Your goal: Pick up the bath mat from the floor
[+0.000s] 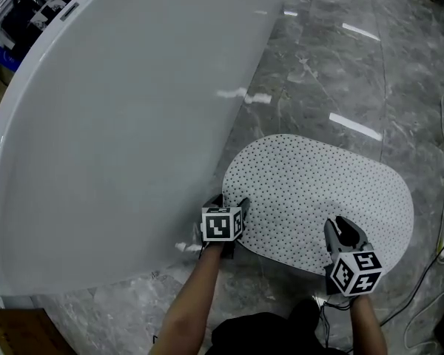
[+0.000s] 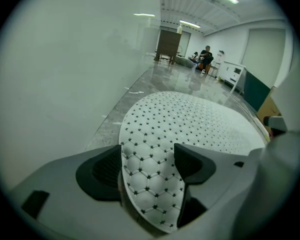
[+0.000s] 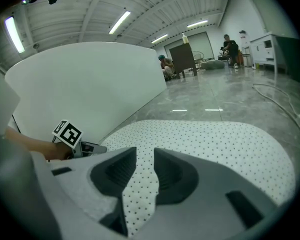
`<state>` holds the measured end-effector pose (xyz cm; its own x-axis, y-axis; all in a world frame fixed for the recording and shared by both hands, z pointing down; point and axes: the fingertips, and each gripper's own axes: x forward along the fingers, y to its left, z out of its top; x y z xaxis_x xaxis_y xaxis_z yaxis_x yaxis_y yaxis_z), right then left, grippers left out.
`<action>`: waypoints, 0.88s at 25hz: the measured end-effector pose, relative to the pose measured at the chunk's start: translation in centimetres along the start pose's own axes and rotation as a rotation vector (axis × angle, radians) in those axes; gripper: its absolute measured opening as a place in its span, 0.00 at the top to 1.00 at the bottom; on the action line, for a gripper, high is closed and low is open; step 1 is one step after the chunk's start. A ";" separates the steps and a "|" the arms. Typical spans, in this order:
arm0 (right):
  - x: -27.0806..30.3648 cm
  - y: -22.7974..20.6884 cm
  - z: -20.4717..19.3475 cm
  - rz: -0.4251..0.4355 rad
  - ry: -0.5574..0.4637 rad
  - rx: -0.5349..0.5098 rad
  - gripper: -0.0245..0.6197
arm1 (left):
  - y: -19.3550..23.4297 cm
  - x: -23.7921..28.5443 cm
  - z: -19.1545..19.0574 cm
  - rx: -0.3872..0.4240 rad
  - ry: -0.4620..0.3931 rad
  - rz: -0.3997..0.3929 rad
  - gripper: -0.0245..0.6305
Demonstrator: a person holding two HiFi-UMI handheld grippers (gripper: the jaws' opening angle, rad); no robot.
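**Item: bath mat (image 1: 318,198), white, oval, studded with small dark holes.** It lies flat on the grey marble floor (image 1: 340,65), just beside the curved wall of the white tub (image 1: 118,124).

**Left gripper (image 2: 152,164).** It is at the mat edge nearest the tub. The jaws stand wide apart and a tongue of the mat rises between them. As I read it, the pads do not press on it, so nothing is held yet.

**Right gripper (image 3: 145,171).** It is at the mat edge farther from the tub. The jaws are drawn in close on a raised lip of the mat, and I take this as a firm pinch.

**Step in hand, as I judge it:** secure the tub-side edge, then lift with both grippers.

**Handling notes:**
- I would close the left jaws fully on the lip before raising anything, taking a deep bite rather than the rim alone.
- The mat looks limp and rubbery and may cling to the polished floor. I would peel it up from the edge away from the tub, with both grippers rising level.
- I would keep the left gripper clear of the tub wall, which stands very near it.
- I would expect the middle of the mat to sag and drag, so the lift must go high enough for it to leave the floor
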<state>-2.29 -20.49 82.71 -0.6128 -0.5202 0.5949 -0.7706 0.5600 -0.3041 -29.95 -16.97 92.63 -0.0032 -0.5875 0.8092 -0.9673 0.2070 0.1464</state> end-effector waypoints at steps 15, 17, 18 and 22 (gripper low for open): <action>-1.9 -0.7 -0.3 -0.032 -0.006 0.034 0.79 | -6.7 -0.9 0.9 0.086 0.024 -0.128 0.90; -2.9 -1.6 -1.0 -0.057 -0.005 0.045 0.79 | -7.9 -1.4 1.3 0.085 0.004 -0.152 0.90; -3.4 -2.2 -1.4 -0.073 -0.004 0.051 0.79 | -8.6 -1.7 1.5 0.082 -0.006 -0.167 0.91; -5.8 -4.8 -2.5 -0.147 -0.011 0.098 0.80 | -11.5 -3.2 2.7 0.099 -0.040 -0.233 0.92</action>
<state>5.46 -18.53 82.60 -0.4939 -0.5987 0.6305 -0.8650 0.4121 -0.2863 -19.49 -19.55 86.80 0.2142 -0.6411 0.7370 -0.9633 -0.0138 0.2680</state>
